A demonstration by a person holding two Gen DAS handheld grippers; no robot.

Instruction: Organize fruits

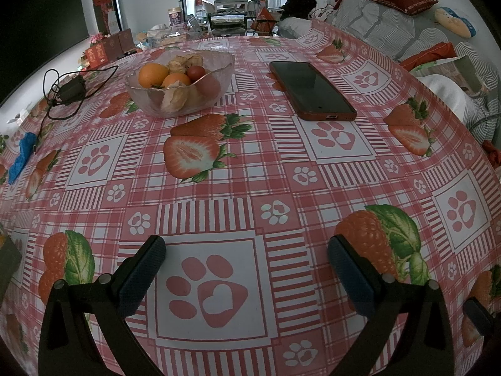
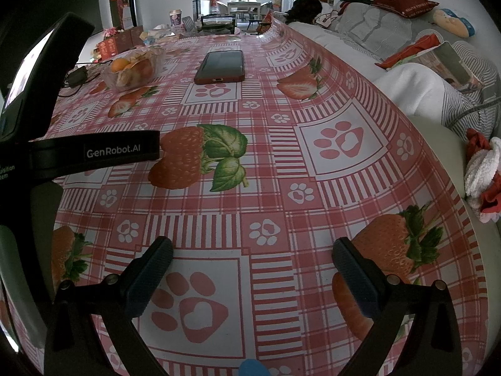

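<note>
- Hovering low over the bench [image 1: 250, 188], both grippers' jaws apart and empty: left gripper [image 1: 247, 277], right gripper [image 2: 252, 277].
- Reaching toward the glass bowl [image 1: 216, 94], skirting the phone [image 1: 311, 89]; taking one orange [image 1: 153, 75] gently.

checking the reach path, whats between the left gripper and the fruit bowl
Only bare printed tablecloth lies between the open left gripper and the glass fruit bowl, as the left wrist view shows. The phone sits off to the right.

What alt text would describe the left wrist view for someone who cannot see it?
An open, empty left gripper hovers over a strawberry-and-paw-print tablecloth. Beyond it stand a glass bowl of oranges and other fruit and a dark phone lying flat.
</note>
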